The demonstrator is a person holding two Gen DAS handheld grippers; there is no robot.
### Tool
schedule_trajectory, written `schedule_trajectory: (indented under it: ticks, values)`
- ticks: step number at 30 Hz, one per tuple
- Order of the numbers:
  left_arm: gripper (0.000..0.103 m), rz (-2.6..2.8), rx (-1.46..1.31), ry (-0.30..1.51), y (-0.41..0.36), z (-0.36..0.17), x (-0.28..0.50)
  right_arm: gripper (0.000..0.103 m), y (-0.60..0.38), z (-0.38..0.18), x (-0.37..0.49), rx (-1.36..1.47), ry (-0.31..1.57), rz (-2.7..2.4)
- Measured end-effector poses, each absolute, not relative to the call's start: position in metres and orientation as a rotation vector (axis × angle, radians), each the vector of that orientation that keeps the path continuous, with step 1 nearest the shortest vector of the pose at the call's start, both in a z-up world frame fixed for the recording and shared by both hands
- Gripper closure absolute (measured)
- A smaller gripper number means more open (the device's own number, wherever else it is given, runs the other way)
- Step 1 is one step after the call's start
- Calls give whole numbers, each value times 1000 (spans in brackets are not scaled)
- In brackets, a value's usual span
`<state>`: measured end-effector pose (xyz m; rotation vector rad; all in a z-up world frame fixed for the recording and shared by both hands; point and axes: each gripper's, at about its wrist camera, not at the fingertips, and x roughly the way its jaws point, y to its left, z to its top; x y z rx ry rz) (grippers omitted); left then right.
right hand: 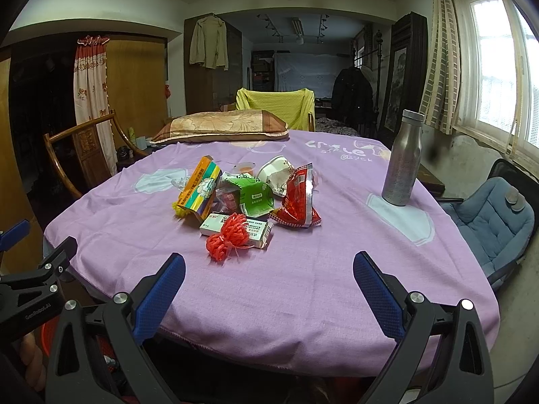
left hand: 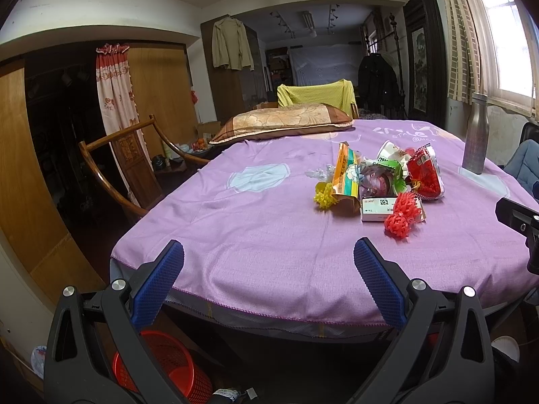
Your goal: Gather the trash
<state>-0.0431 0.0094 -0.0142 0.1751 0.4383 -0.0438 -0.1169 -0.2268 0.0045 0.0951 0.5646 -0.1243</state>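
A pile of trash lies on the purple tablecloth (left hand: pixel 256 229): a red foam net (left hand: pixel 402 215) (right hand: pixel 229 235), a white medicine box (left hand: pixel 377 209) (right hand: pixel 256 230), an orange-yellow carton (left hand: pixel 345 181) (right hand: pixel 198 193), a green wrapper (right hand: pixel 254 195), a red snack bag (left hand: pixel 424 175) (right hand: pixel 298 202), a white paper bowl (right hand: pixel 278 171) and a yellow foam net (left hand: pixel 324 197). My left gripper (left hand: pixel 268 261) is open and empty at the table's near edge. My right gripper (right hand: pixel 268 271) is open and empty, short of the red net. A red basket (left hand: pixel 168 367) stands on the floor under the table.
A steel bottle (right hand: pixel 402 158) (left hand: pixel 475 134) stands at the table's right. A pillow (right hand: pixel 219 129) lies at the far edge. A wooden chair (left hand: pixel 124 161) is on the left, a blue cushioned chair (right hand: pixel 488 219) on the right.
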Motion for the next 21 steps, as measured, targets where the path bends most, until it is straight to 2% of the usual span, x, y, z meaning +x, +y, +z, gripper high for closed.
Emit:
schedule_trajectory:
  ticks: [21]
  values:
    - [6,-45,174,441,10,-14,-43,5,-224,5,-117,101,566,-117]
